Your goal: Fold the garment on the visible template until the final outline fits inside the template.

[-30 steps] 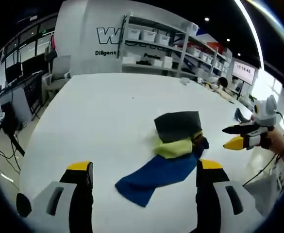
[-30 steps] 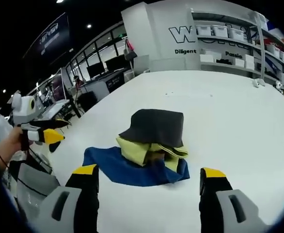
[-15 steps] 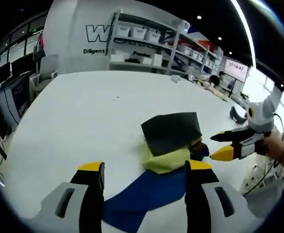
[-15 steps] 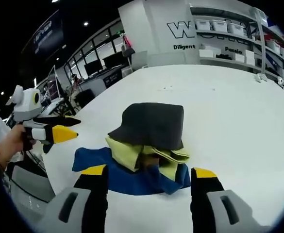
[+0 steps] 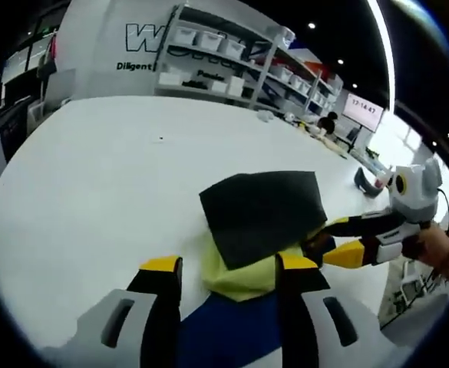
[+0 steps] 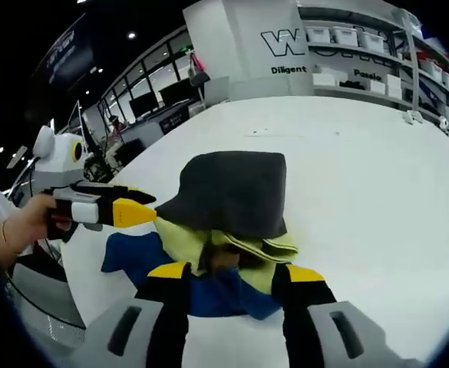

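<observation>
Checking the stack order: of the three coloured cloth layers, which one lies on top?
The dark grey layer is on top; the yellow-green layer pokes out beneath it, and the blue layer is lowest on the table.

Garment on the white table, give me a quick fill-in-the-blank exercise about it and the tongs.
1. The dark sheet lies on top of the ___ part of the garment.
2. The garment's lowest layer is ___ in colour.
3. The table is ___ in colour.
4. The left tongs have ___ tips.

Missing words: yellow-green; blue; white; yellow
</observation>
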A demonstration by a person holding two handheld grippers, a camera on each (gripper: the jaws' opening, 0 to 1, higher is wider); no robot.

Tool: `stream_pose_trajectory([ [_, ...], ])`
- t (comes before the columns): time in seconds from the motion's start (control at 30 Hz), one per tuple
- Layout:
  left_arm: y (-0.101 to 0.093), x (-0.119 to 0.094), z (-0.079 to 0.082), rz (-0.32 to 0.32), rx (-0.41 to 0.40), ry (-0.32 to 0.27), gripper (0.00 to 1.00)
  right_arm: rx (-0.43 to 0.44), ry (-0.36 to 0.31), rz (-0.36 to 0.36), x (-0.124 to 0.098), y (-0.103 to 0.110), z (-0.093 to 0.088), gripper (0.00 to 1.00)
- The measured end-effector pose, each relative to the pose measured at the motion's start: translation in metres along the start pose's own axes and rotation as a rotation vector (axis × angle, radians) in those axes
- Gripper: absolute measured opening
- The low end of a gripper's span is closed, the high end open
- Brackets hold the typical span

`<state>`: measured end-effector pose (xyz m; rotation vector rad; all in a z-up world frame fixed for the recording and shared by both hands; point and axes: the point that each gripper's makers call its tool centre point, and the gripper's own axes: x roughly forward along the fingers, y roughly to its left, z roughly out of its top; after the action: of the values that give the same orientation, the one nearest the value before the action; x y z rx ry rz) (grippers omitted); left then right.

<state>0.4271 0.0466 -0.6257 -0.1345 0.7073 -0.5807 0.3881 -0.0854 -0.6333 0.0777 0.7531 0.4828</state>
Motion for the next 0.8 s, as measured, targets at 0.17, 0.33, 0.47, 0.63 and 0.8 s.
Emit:
stream_pose_trajectory([
  [0.17, -0.003, 0.013, -0.003, -0.031, -0.032, 0.009, 0.34, -0.002, 0.009, -0.011, 0.004, -0.003, -0.003, 0.33],
  [0.33, -0.007, 0.020, -0.003, -0.061, -0.045, 0.015, 0.10, -0.031, 0.026, -0.020, 0.008, -0.004, -0.005, 0.23],
  [0.47, -0.004, 0.021, -0.003, -0.059, -0.039, 0.028, 0.03, -0.043, 0.033, -0.014, 0.010, -0.001, -0.006, 0.19],
  [0.63, -0.005, 0.016, 0.001, -0.073, -0.008, 0.020, 0.00, -0.099, 0.043, -0.015, 0.010, 0.001, -0.005, 0.14],
  [0.8, -0.006, 0.004, 0.009, -0.051, 0.059, -0.015, 0.00, -0.119, 0.035, 0.010, 0.008, 0.007, -0.003, 0.00],
])
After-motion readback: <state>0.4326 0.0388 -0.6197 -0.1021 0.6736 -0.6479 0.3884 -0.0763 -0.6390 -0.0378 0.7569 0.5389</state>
